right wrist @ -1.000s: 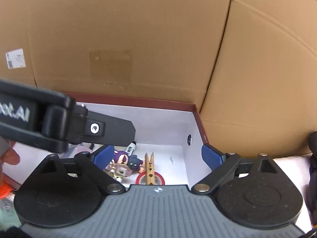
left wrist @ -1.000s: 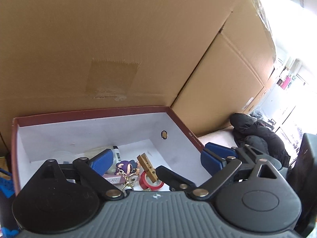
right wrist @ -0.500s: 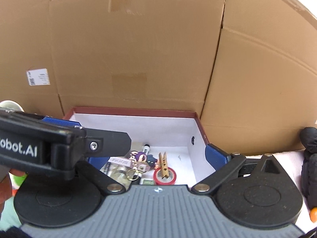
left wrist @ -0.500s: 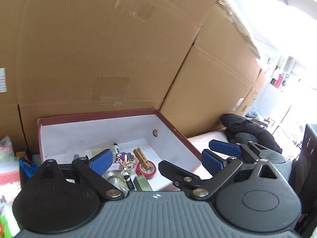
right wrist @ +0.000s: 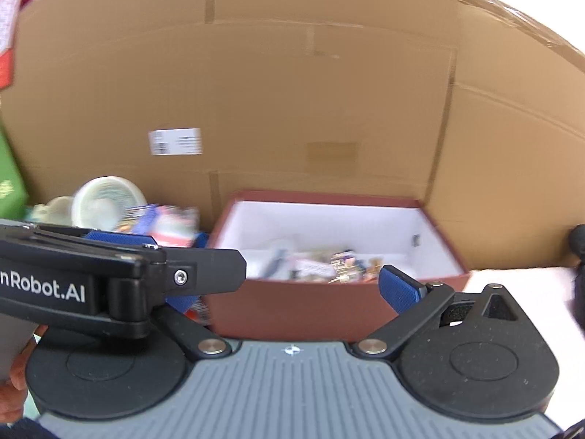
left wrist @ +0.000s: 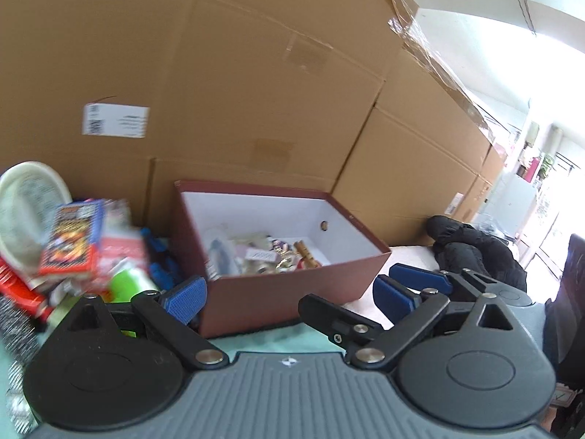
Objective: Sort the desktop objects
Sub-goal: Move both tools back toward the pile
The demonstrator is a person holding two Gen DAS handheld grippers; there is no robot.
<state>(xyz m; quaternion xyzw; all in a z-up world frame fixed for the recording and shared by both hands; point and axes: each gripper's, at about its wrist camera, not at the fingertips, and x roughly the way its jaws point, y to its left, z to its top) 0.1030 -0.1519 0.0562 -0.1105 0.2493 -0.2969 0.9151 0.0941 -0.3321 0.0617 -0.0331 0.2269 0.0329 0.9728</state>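
Note:
A dark red box [left wrist: 278, 303] with a white inside stands against the cardboard cartons; it also shows in the right wrist view [right wrist: 292, 314]. It holds several small items, among them a wooden clothespin [left wrist: 306, 254], a red tape roll and a keychain figure. My left gripper [left wrist: 289, 298] is open and empty, in front of the box. My right gripper [right wrist: 289, 292] is open and empty, also in front of the box. The left gripper's body [right wrist: 120, 285] crosses the right wrist view at the left.
A pile of packets, a green item [left wrist: 128, 285] and a white round tub [left wrist: 25, 205] lies left of the box. Tall cardboard cartons [left wrist: 256, 91] form a wall behind. A black garment [left wrist: 471, 252] lies at the right on a white surface.
Both grippers have pulled back and up from over the box; the box now looks smaller and farther, and the clutter pile at its left has come into view. Both stay open.

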